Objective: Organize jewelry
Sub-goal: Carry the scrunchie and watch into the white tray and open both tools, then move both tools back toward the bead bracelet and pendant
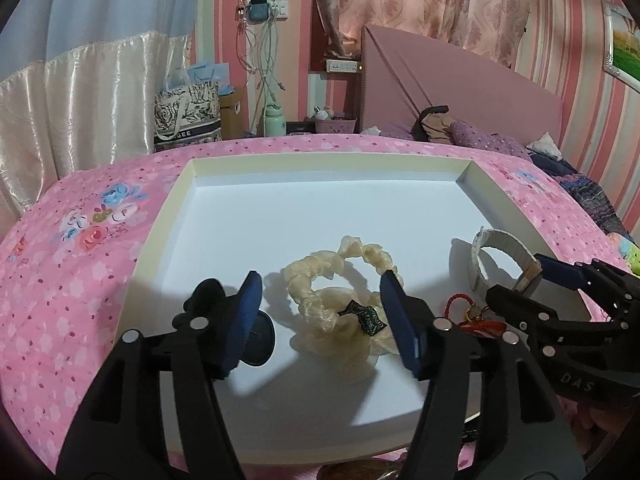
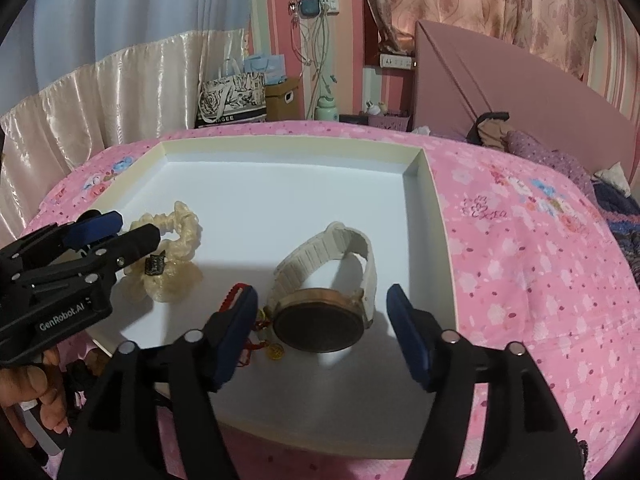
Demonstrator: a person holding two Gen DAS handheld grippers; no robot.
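The left tongs (image 1: 320, 312) stand wide apart low over the near part of the tray (image 1: 132, 248), their blue pads on either side of the scrunchie (image 1: 340, 304) but not touching it. The right tongs (image 2: 322, 334) are also wide apart, bracketing the watch (image 2: 320, 320), with a gap showing between each pad and the case.

The scrunchie is cream, ruffled, with a small black tag, and lies on the white tray floor. A dark round thing (image 1: 260, 336) sits just behind the left pad; what it is I cannot tell. The watch lies face up, its cream strap looped upright behind it. A red cord charm (image 2: 256, 340) with a gold disc lies just beside the watch, toward the scrunchie.

The tray rests on a pink floral bedspread (image 2: 520, 264).
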